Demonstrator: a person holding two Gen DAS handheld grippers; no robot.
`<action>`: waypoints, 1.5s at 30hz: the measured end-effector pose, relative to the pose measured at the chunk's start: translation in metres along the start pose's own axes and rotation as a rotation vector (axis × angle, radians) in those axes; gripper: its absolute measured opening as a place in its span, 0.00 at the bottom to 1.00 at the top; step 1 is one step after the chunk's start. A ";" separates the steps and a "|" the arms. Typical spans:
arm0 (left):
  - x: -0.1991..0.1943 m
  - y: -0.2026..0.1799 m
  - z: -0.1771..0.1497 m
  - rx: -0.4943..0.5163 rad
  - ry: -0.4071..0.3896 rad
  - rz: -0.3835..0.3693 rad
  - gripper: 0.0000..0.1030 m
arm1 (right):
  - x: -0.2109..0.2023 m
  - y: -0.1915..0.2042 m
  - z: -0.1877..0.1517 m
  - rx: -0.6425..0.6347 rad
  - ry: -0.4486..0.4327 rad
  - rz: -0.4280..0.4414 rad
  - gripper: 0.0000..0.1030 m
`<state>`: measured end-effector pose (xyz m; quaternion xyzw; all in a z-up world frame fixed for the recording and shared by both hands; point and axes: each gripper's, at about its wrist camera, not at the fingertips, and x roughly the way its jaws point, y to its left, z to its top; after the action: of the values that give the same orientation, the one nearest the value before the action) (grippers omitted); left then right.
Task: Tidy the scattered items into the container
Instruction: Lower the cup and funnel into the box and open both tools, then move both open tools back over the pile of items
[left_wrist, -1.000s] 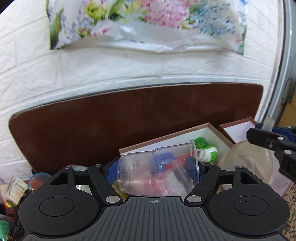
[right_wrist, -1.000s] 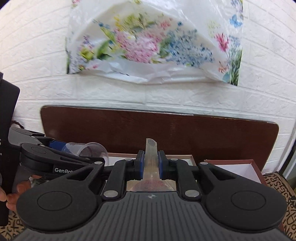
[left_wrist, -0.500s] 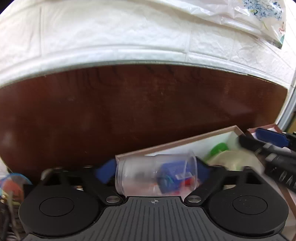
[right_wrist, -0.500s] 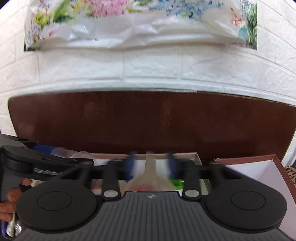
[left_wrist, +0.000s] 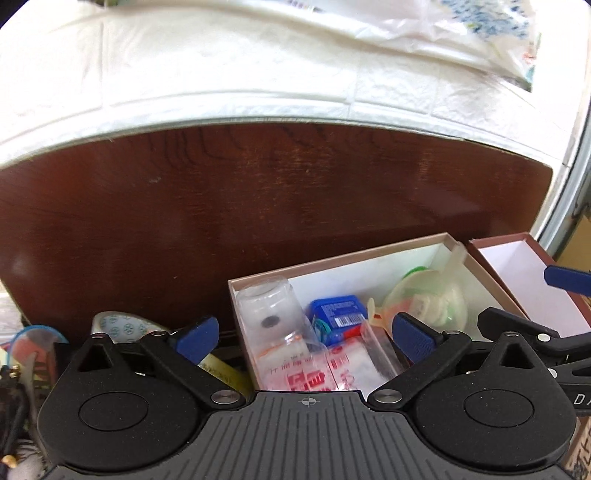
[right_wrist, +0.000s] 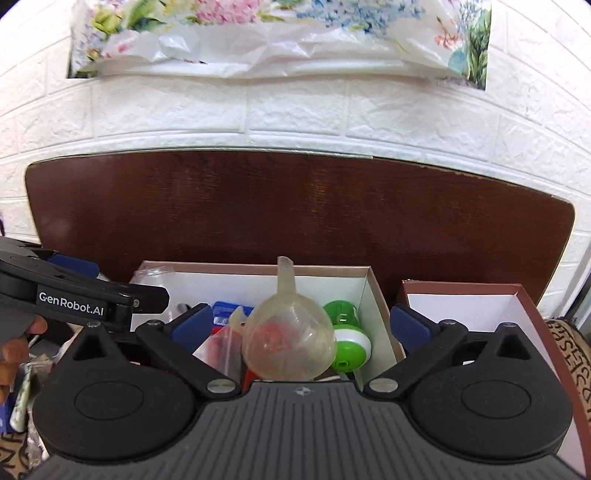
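Note:
A brown cardboard box (left_wrist: 332, 258) with a white inside holds the tidied items; it also shows in the right wrist view (right_wrist: 376, 291). A clear plastic cup (left_wrist: 273, 314) lies in its left part, beside a blue packet (left_wrist: 336, 314) and red-printed packets (left_wrist: 325, 369). A clear funnel (right_wrist: 291, 339) lies in the box with its spout pointing away, next to a green and white bottle (right_wrist: 347, 336). My left gripper (left_wrist: 304, 336) is open and empty above the cup. My right gripper (right_wrist: 301, 325) is open and empty above the funnel.
The box lid (right_wrist: 480, 306) lies open side up to the right of the box. A dark wooden board (right_wrist: 295, 206) stands behind against a white brick wall. Loose clutter, including a patterned item (left_wrist: 122, 325), lies left of the box.
Both grippers have opened. The left let the clear cup drop into the box; the right let the funnel drop into the box. Both views have tilted down toward the box.

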<state>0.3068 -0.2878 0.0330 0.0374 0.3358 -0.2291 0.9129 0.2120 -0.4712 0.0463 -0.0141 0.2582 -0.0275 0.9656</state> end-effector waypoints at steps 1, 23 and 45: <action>-0.008 -0.001 -0.002 0.004 -0.004 -0.002 1.00 | -0.004 0.001 0.001 -0.004 -0.002 -0.001 0.99; -0.212 0.010 -0.093 0.055 -0.123 0.084 1.00 | -0.174 0.102 -0.042 -0.051 -0.094 0.150 1.00; -0.250 0.159 -0.273 -0.368 -0.055 0.235 1.00 | -0.160 0.241 -0.162 -0.128 0.011 0.353 0.99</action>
<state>0.0469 0.0131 -0.0338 -0.0975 0.3403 -0.0570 0.9335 0.0034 -0.2228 -0.0243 -0.0301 0.2633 0.1587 0.9511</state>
